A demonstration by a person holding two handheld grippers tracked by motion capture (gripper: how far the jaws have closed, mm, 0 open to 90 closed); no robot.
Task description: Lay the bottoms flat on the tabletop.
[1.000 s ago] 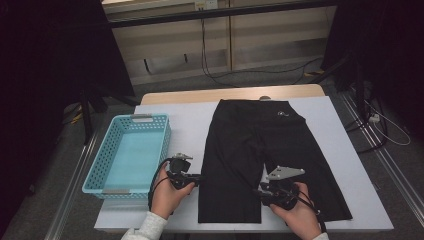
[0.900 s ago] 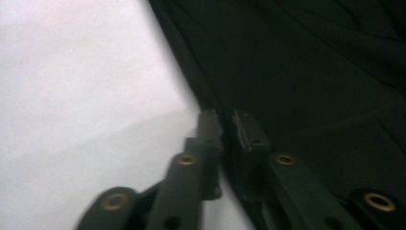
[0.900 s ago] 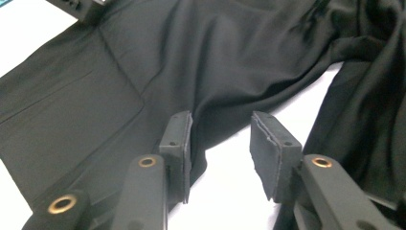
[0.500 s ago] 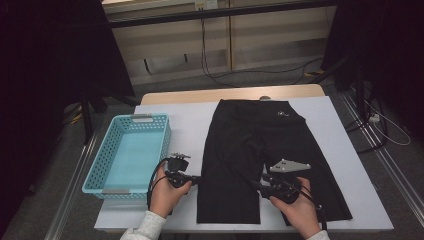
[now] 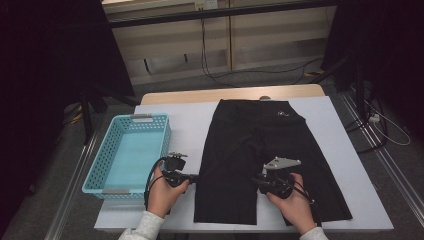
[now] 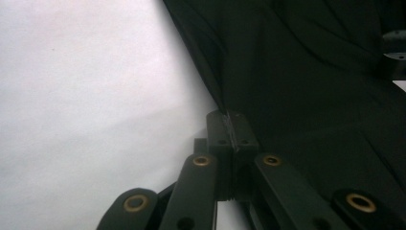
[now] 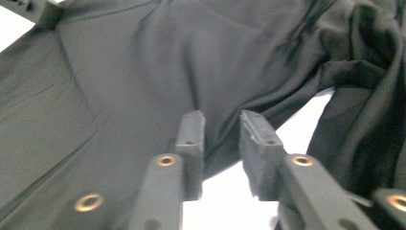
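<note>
Black shorts (image 5: 260, 160) spread flat on the white surface (image 5: 190, 125), waistband toward the far edge, both legs running toward the near edge, the right leg's hem close to the near right corner. Matte, dark fabric; a small pale logo near the waistband; soft folds and creases in the right gripper view (image 7: 143, 72), bunched thicker at its right side. Blue basket (image 5: 131, 150) along the surface's left edge, apart from the shorts.

Left hand-held gripper (image 5: 192, 177) at the outer edge of the left leg, near the hem; jaws pressed together on the fabric's edge (image 6: 225, 76), a thin fold pinched between the pads (image 6: 233, 132). Right hand-held gripper (image 5: 260, 181) at the inner edge of the right leg, in the gap between the legs; jaws just closing, a narrow slot left between the pads (image 7: 253, 134), cloth edge lying in that slot, pads not clearly pressing on it.

Near hem of the left leg partly cut off by the left hand (image 5: 162, 192); part of the right leg covered by the right hand (image 5: 295, 205). Fabric detail lost in the dark of the high view; seams hard to make out. Whether the cloth is lifted off the surface cannot be told.
</note>
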